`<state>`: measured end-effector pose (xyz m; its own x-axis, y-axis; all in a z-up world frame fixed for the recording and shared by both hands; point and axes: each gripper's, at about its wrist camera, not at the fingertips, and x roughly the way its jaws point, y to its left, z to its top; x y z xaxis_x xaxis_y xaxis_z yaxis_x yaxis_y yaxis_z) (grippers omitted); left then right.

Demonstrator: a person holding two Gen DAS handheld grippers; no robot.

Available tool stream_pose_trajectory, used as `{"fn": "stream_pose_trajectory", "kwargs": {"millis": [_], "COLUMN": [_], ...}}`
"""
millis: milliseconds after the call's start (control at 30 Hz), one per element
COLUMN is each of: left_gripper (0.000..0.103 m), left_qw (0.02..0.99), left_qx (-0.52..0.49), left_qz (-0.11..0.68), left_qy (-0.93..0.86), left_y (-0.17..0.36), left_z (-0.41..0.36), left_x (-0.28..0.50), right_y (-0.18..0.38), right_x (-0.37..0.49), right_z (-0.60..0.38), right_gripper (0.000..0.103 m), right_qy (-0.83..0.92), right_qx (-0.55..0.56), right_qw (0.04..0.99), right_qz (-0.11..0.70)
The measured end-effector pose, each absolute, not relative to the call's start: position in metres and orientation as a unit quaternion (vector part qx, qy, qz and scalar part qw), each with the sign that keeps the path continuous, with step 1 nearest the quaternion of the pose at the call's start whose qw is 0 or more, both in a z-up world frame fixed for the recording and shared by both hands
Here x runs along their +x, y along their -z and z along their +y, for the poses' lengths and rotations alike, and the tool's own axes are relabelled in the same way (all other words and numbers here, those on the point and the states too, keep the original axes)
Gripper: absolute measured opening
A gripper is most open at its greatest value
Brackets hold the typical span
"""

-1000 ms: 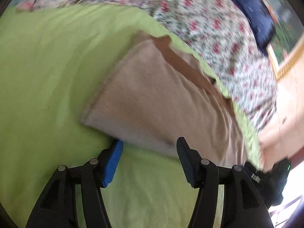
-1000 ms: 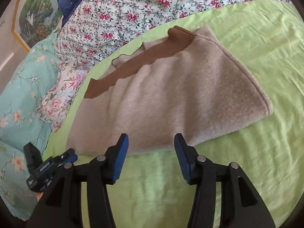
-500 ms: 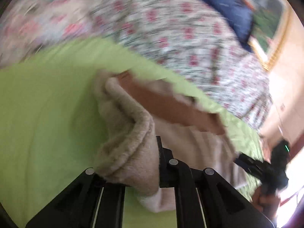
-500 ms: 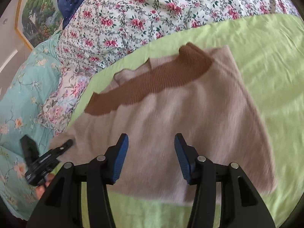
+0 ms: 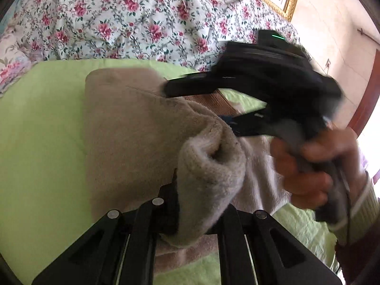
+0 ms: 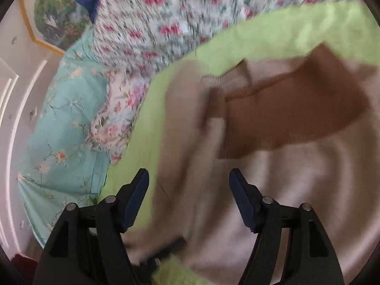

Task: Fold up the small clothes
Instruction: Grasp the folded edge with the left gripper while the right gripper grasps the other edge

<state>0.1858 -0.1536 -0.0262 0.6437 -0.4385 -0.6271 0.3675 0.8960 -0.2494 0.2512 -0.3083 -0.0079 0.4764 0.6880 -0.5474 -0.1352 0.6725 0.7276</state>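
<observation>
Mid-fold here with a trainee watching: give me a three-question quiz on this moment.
1. True or false: the left gripper is shut on the sweater.
2. The right gripper is: A) open above the sweater, B) shut on the brown band, C) out of view.
3. Fill in: the sweater lies on a ____ sheet.

Key: 1 true; 2 A; 3 green.
</observation>
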Motion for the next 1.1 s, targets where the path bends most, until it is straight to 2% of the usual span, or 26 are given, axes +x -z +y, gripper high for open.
{"fn": "stream_pose_trajectory", "kwargs": {"millis": [100,167,200,233,267,400,500,700,967,1100], "left_gripper": [0.007,0.007,0.007,0.007,0.007,0.007,0.007,0.007,0.009,0.015], "left_qw": [0.906,0.908,0.909,0.910,0.910,0.905,0.894,0.873,0.864,0.857], "left_qx": [-0.034,-0.019,-0.013,-0.011,-0.012,-0.024,-0.032,-0.037,-0.021,-0.019], "left_qz": [0.360,0.358,0.355,0.353,0.348,0.331,0.345,0.379,0.397,0.408], "left_qy": [0.220,0.216,0.217,0.218,0.224,0.265,0.284,0.304,0.310,0.314], "left_y": [0.029,0.029,0.026,0.023,0.019,0.000,0.009,0.039,0.060,0.067], "left_z": [-0.157,-0.163,-0.166,-0.167,-0.169,-0.195,-0.228,-0.285,-0.313,-0.312], "left_x": [0.183,0.181,0.180,0.179,0.177,0.174,0.179,0.187,0.202,0.203], "right_y": [0.020,0.016,0.012,0.006,0.001,-0.037,-0.047,-0.008,0.016,0.029], "right_x": [0.279,0.294,0.298,0.300,0.300,0.280,0.264,0.251,0.246,0.242], "right_z": [-0.289,-0.278,-0.275,-0.275,-0.276,-0.299,-0.332,-0.394,-0.425,-0.436], "right_gripper": [0.067,0.038,0.033,0.021,0.018,0.018,0.018,0.018,0.018,0.024], "right_qy": [-0.244,-0.259,-0.247,-0.242,-0.246,-0.253,-0.234,-0.160,-0.128,-0.118], "right_qx": [0.293,0.281,0.267,0.256,0.253,0.219,0.204,0.198,0.199,0.211], "right_qw": [0.796,0.805,0.816,0.823,0.826,0.859,0.877,0.882,0.888,0.883], "right_qz": [0.470,0.453,0.450,0.446,0.440,0.387,0.368,0.397,0.394,0.402]}}
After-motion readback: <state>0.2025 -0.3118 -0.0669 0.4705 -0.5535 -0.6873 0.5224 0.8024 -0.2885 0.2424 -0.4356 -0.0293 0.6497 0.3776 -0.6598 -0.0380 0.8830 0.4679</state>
